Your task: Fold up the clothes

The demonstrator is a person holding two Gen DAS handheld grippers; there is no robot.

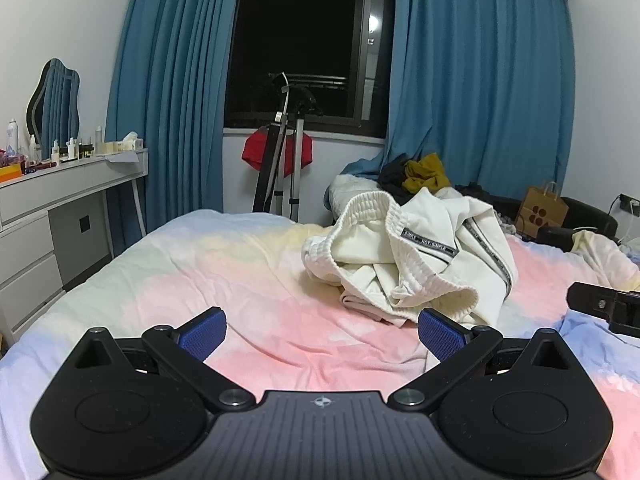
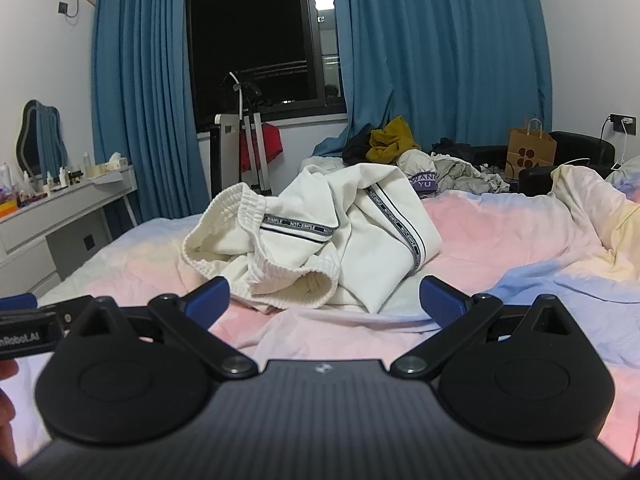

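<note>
Right now both grippers hover low over the bed (image 1: 224,264), empty, fingers spread wide with the blue pads (image 1: 202,334) well apart. Neither touches any cloth.

The thing to be folded is a pair of cream sweatpants (image 1: 404,264), lying crumpled in a heap on the pastel bedsheet, just beyond both grippers. Everything turns on how that heap sits. Seen from the left gripper (image 1: 320,334), the sweatpants lie ahead and off to the right, the ribbed waistband (image 1: 360,208) gaping open on the heap's far left. Seen from the right gripper (image 2: 325,300), the sweatpants (image 2: 320,236) lie almost dead ahead, the near ribbed edge just past its left finger, so I judge the right gripper the nearer of the two. The striped side tape (image 2: 400,220) runs from the top of the heap down toward the right gripper, which suggests the legs trail toward the heap's right side, though the folds hide their true line.

Behind the sweatpants, a pile of dark and mustard clothes (image 2: 384,140) rests near the blue curtain (image 2: 440,52), well apart from the grippers.

My guess is that the heap needs spreading flat first, waistband taken on one side and leg on the other.
</note>
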